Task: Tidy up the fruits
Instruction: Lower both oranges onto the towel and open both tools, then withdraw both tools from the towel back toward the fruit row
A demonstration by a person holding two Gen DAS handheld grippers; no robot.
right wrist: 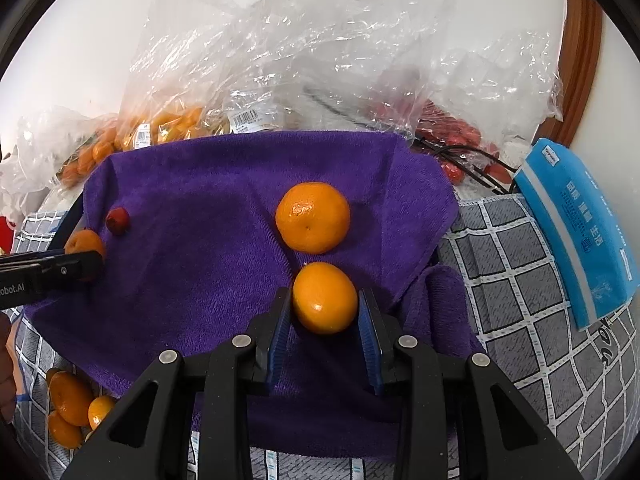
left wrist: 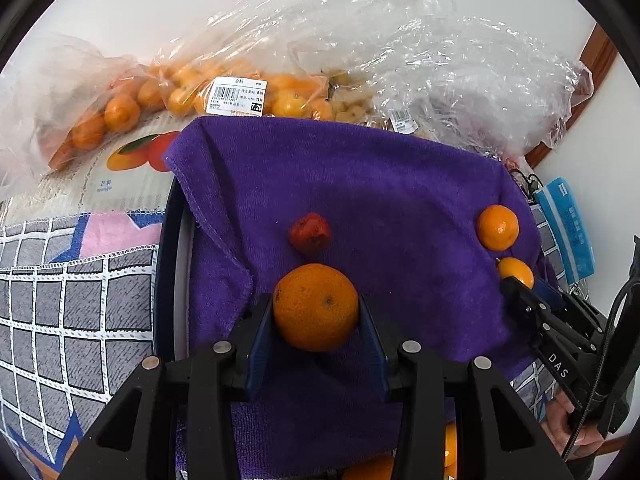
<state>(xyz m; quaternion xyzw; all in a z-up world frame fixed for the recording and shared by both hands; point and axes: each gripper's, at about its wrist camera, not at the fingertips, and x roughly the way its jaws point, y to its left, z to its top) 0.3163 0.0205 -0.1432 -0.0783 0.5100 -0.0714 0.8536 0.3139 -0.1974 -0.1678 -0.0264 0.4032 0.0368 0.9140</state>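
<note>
Left gripper (left wrist: 316,312) fingers pinch a big mandarin (left wrist: 316,306), navel facing camera; right gripper (right wrist: 325,312) pinches a smaller orange (right wrist: 325,298) (no long axis), mid purple towel (right wrist: 208,264). Underside hidden.

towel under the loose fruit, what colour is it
Purple towel, plain with no pattern; the right wrist view shows it best.

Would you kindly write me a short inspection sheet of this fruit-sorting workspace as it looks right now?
Surface: purple towel over a grey checked cloth.
Job's things: one orange and a small red fruit lying on the towel.
Clutter: plastic bags of fruit behind; blue packet.
Grippers: left gripper shut on a large orange; right gripper shut on a smaller orange.
Cables: black cable at the towel's far corner.
Surroundings: white wall, wooden trim.
</note>
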